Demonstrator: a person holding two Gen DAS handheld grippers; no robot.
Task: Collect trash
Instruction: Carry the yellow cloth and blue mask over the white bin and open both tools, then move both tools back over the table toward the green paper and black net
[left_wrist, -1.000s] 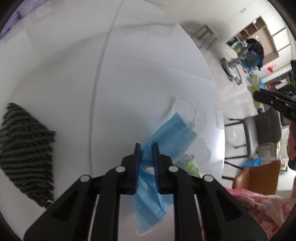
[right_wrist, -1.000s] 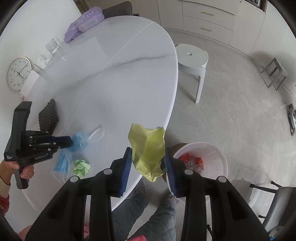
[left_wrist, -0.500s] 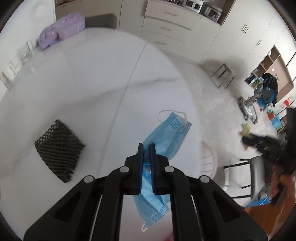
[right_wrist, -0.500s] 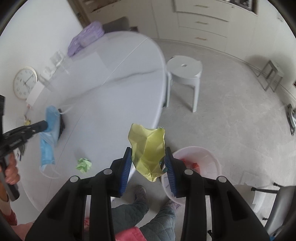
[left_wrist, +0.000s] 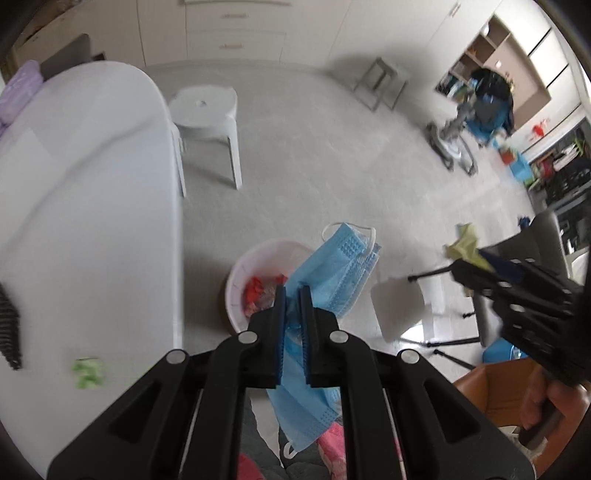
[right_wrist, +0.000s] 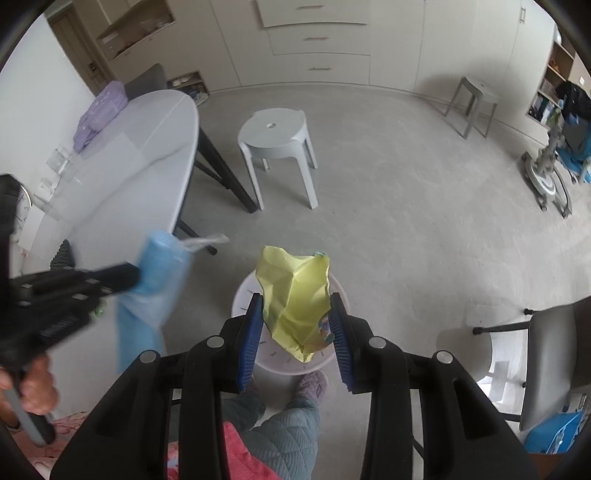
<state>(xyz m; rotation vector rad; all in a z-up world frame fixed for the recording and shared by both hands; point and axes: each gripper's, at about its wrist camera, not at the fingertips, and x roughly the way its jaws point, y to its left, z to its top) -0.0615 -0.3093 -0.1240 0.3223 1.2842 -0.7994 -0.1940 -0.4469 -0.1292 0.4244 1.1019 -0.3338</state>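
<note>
On the grey floor the white bin (left_wrist: 258, 254) already holds red scraps, and above it the left gripper (left_wrist: 293, 295) pinches a blue face mask (left_wrist: 334, 277), the right gripper (right_wrist: 295, 325) clamps crumpled yellow paper (right_wrist: 295, 295), while 1 green paper ball (left_wrist: 88, 373) waits on the table (left_wrist: 92, 221) beside the bin.

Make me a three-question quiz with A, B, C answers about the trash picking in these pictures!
1. Where is the small green crumpled paper ball?
A. on the white table
B. in the bin
C. on the stool

2. What colour is the crumpled paper in the right tool?
A. red
B. yellow
C. purple

3. What is the left tool doing?
A. open and holding nothing
B. lying on the floor
C. shut on the blue pleated face mask

Answers:
1 A, it lies near the edge of the white table.
2 B, the paper between the blue pads is yellow.
3 C, the mask hangs pinched above the round white waste bin.
</note>
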